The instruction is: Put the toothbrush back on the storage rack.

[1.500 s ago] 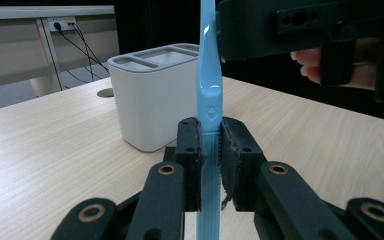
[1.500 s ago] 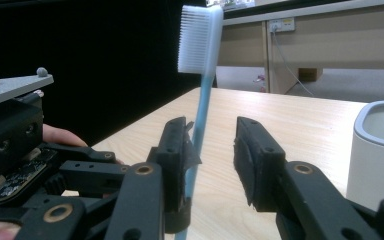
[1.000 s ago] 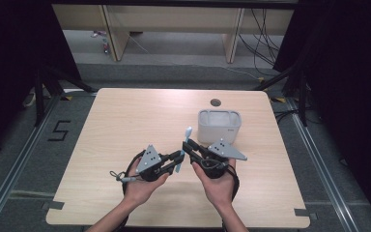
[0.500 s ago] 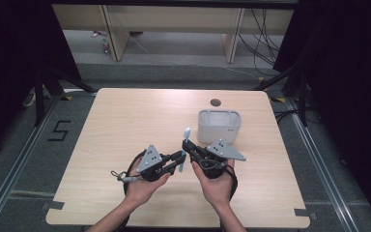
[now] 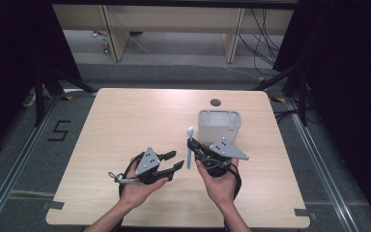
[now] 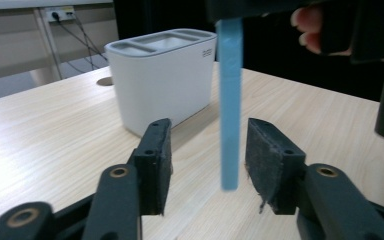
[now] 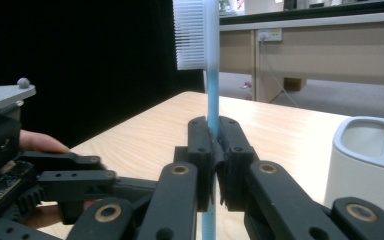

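There is one toothbrush (image 5: 189, 147) — blue, with white bristles. There is one white holder (image 5: 219, 126) with slots on top. There are two grippers — a left gripper (image 5: 170, 161) and a right gripper (image 5: 193, 145). One wooden table (image 5: 125, 121) sits under it all.

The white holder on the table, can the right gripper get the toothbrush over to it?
Probably yes. The right gripper is shut on the toothbrush, the white holder stands just beyond it, and only bare table lies between.
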